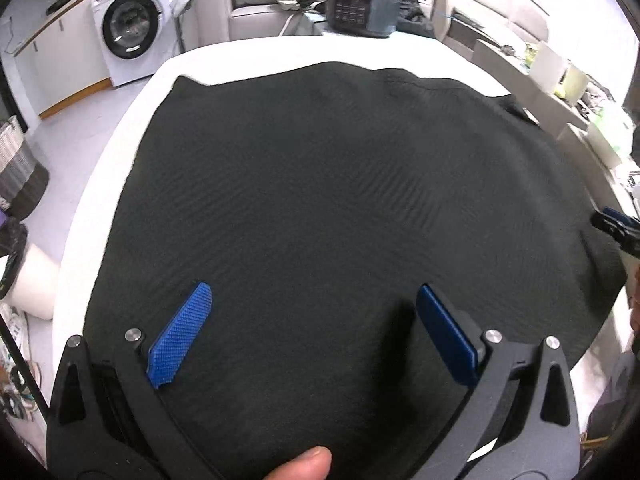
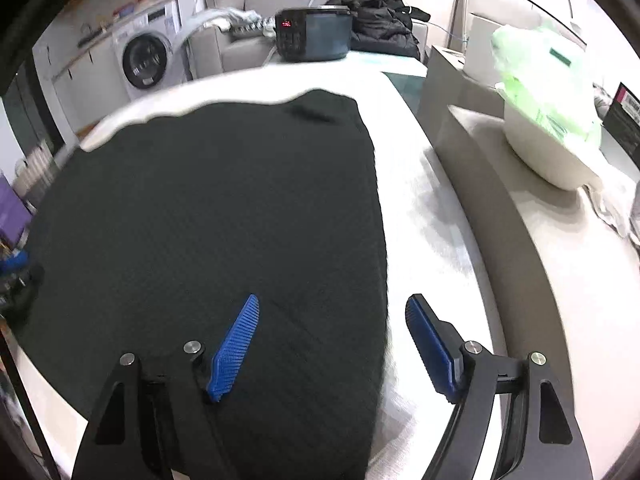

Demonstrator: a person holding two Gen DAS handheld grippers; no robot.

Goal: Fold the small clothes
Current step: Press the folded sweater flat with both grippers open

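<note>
One black garment [image 1: 340,208] flat on white table [image 1: 248,56], filling frame centre; no fold visible. Left gripper [image 1: 312,320], right gripper [image 2: 332,324]: fingers spread, pinching nothing. Folding judged unstarted.

One black garment [image 1: 340,208], two grippers, seemingly one cooker [image 2: 314,34].

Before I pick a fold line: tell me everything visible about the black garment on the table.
The black ribbed knit garment lies spread flat on the white table, covering most of it. Its fabric shows fine diagonal ribbing and faint ripples; the far edge is wavy. Its right edge runs straight, leaving bare table beside it. The left hand-held gripper and the right hand-held gripper are both open above its near part, gripping nothing.
</note>
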